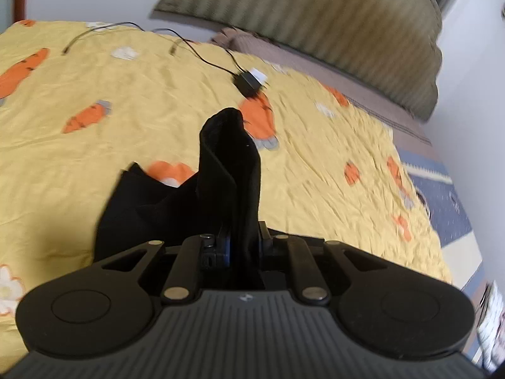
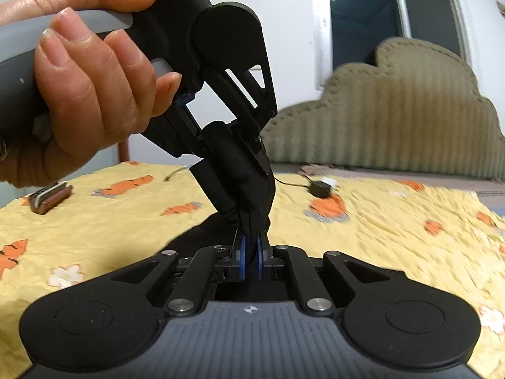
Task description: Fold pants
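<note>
The black pants are lifted above the yellow carrot-print bedspread. My left gripper is shut on a fold of the pants, which stands up between its jaws and hangs down to the left. In the right wrist view my right gripper is shut on the same black pants, blue pads pressed on the cloth. The left gripper, held in a hand, grips the pants just above and beyond the right one, the two close together.
A black charger with a cable lies on the bedspread beyond the pants; it also shows in the right wrist view. A small brown case lies at the left. An olive headboard stands behind the bed.
</note>
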Demonstrator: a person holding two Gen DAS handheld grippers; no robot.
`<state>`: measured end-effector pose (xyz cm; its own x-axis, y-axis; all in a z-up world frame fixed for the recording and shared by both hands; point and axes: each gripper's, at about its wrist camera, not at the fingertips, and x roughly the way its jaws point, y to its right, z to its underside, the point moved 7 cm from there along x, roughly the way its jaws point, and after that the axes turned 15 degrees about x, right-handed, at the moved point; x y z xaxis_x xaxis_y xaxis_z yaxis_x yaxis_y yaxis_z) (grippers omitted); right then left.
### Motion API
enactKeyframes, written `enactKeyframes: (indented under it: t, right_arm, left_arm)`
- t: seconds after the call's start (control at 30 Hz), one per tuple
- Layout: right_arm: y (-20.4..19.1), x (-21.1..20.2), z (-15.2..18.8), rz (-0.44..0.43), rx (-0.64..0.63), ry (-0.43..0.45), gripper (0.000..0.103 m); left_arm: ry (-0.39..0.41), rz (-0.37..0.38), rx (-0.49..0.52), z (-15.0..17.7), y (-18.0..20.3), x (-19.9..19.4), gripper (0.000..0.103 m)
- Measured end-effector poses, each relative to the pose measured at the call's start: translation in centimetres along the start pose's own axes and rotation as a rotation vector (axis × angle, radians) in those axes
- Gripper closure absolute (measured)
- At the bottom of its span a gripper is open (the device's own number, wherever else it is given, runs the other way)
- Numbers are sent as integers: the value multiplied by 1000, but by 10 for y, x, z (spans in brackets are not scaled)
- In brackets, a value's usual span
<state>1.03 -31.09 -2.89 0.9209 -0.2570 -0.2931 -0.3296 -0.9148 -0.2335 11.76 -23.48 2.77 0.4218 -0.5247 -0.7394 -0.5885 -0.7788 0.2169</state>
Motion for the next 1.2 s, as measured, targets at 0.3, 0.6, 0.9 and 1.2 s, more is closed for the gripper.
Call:
enactKeyframes:
  t: [0.3, 0.6, 0.9, 1.2]
  right_arm:
    - [80, 7, 20, 17, 290, -77, 96]
    - [134, 6, 45, -35, 662, -131, 96]
    - [158, -5, 48, -47, 824, -114, 96]
    - [179, -17, 70, -64, 1040, -125, 96]
  left_arm:
    - [-109, -4, 109, 16, 61, 73, 90]
    - [-173, -5, 198, 37, 102, 113, 89]
    - [-178, 19, 245, 42, 129, 123, 88]
    - [-201, 157, 267, 51, 161, 132, 73]
